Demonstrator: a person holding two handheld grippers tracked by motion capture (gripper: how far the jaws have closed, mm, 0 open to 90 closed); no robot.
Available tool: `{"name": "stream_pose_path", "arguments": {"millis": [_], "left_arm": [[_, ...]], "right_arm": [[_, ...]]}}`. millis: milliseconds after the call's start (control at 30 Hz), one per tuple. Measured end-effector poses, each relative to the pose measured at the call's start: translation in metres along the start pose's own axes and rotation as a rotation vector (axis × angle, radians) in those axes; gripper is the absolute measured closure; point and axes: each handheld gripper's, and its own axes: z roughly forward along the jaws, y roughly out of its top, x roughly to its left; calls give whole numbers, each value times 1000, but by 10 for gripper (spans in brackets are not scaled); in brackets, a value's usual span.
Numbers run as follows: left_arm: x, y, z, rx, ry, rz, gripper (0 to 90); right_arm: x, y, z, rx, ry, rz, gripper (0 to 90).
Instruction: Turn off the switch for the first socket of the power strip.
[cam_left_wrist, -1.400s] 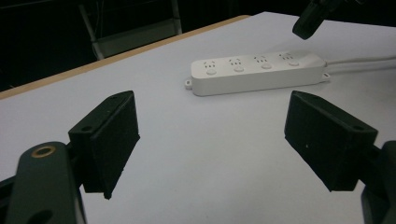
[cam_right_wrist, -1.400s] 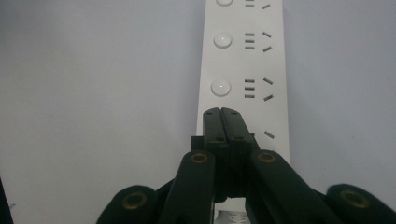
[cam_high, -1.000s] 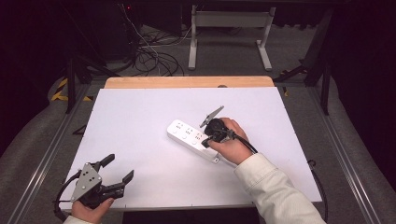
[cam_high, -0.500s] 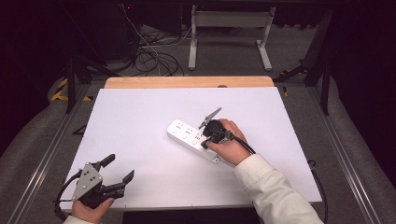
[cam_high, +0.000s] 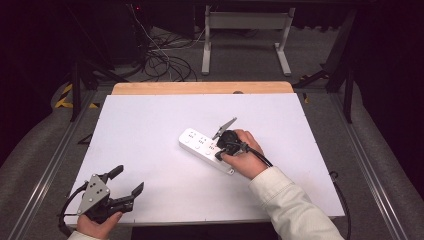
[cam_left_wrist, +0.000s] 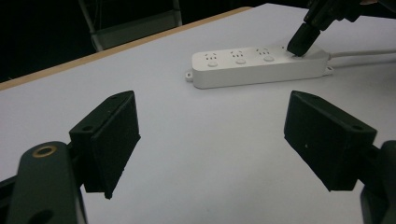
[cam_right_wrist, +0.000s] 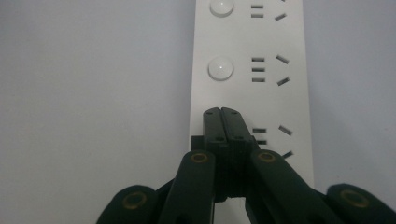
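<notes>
The white power strip (cam_high: 207, 150) lies near the middle of the white surface (cam_high: 150, 130), its cord running off under the person's right hand (cam_high: 245, 157). The right gripper (cam_right_wrist: 221, 112), jaws pressed together, rests its tips on the strip where a switch button would sit. The left gripper (cam_left_wrist: 210, 135) hovers spread wide at the near left corner, well apart from the strip

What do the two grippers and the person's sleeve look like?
Both grippers are black. The left claw has two blocky jaws, a grey three-cornered plate and a black cable. The right claw shows brass-coloured rivets. The sleeve is white.
</notes>
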Motion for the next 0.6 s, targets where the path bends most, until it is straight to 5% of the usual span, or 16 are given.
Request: {"name": "stream_pose_path", "arguments": {"millis": [600], "left_arm": [[0,0,0,0,0,0,185]], "right_arm": [[2,0,1,5,-8,13,900]]}}
